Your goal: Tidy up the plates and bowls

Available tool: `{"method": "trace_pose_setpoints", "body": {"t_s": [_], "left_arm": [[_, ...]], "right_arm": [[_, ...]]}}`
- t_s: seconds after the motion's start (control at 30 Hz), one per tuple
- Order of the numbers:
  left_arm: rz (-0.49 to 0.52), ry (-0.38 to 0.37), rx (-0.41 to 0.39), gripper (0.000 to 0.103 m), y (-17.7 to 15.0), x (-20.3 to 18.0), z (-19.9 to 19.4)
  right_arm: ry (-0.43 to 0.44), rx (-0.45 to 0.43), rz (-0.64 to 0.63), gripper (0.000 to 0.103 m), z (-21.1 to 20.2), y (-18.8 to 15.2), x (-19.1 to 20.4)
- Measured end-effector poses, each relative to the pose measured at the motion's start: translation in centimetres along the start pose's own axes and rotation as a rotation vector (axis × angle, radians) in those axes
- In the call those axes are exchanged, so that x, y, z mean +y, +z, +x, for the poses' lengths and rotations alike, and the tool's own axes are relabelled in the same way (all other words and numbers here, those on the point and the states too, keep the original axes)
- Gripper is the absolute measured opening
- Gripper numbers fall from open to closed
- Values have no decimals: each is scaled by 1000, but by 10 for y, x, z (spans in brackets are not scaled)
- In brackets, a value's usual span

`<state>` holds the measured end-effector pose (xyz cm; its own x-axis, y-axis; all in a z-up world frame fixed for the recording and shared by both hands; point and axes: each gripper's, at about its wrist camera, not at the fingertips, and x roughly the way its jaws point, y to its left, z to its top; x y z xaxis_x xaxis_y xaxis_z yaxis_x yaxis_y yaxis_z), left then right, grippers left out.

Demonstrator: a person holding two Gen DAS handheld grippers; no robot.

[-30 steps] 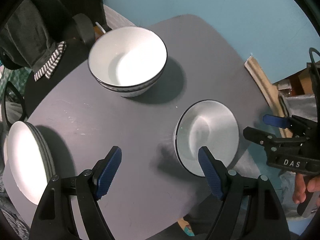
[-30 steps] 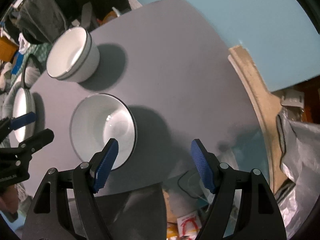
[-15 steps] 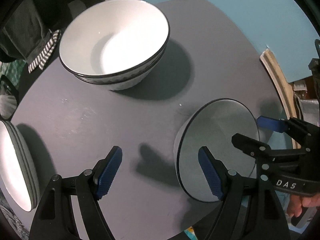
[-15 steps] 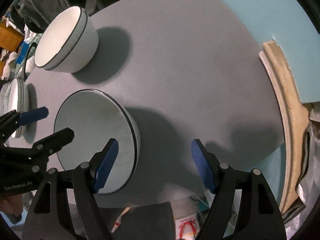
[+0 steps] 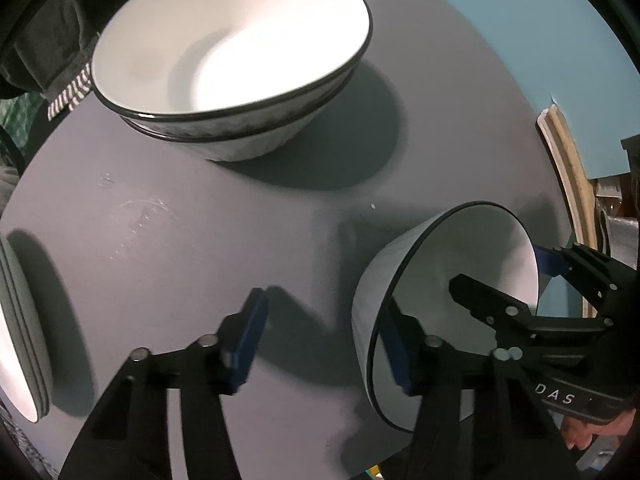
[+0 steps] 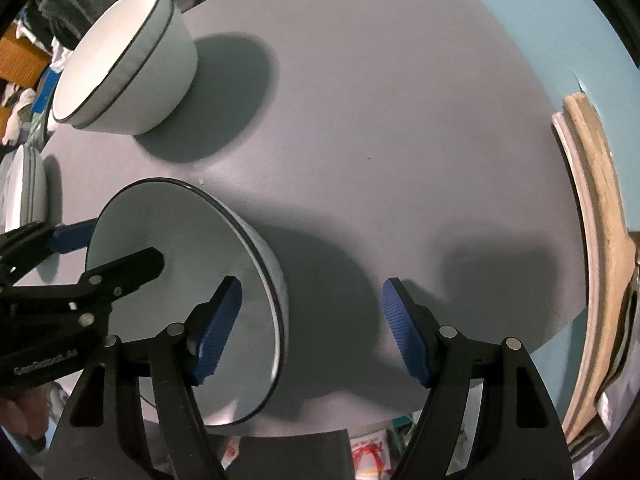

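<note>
Two stacked bowls (image 5: 232,60) sit far across the grey table (image 5: 160,220) in the left wrist view; the left gripper (image 5: 324,344), jaws just closing, straddles the near single bowl's (image 5: 460,280) rim without pressing. Right wrist view: the right gripper (image 6: 308,332) stands wide, also straddling that rim; plates (image 6: 24,196) lie left.

Left claw (image 5: 324,348) and right claw (image 6: 310,332): black plastic linkage arms, silver pivot screws, ribbed blue pads, white lettering on the housings.

home dining corner, round grey table (image 6: 400,120) by light blue wall (image 6: 580,20), stacked white bowls (image 5: 224,64), plates (image 5: 20,340), clothes heaped behind (image 5: 44,40)
</note>
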<state>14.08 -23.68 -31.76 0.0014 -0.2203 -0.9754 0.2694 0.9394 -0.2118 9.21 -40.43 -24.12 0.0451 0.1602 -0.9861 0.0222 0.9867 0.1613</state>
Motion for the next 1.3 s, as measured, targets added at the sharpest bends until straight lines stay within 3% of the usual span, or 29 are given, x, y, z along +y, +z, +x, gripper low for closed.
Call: {"method": "trace_pose_setpoints", "body": {"t_s": [0.17,0.4,0.67,0.7,1.03,1.3], "left_arm": [[-10,-48,25,27,-2,4,3],[-16,-117,60,11,-6,6,2],[-29,-100,57,8,-13,-10,-3],[-34,-101,60,8,-2,-17,-1],[-48,-80,55,7,6,-24,-5],[-117,-96,15,7,7,-15,-33]], "right_arm": [[19,5,-13,52,-1,5,11],[59,31,-7,17,-5,3,12],[101,64,68,9,-7,3,2],[106,64,72,9,-8,3,2],[60,48,38,6,-18,7,10],[62,17,26,6,-34,22,15]]}}
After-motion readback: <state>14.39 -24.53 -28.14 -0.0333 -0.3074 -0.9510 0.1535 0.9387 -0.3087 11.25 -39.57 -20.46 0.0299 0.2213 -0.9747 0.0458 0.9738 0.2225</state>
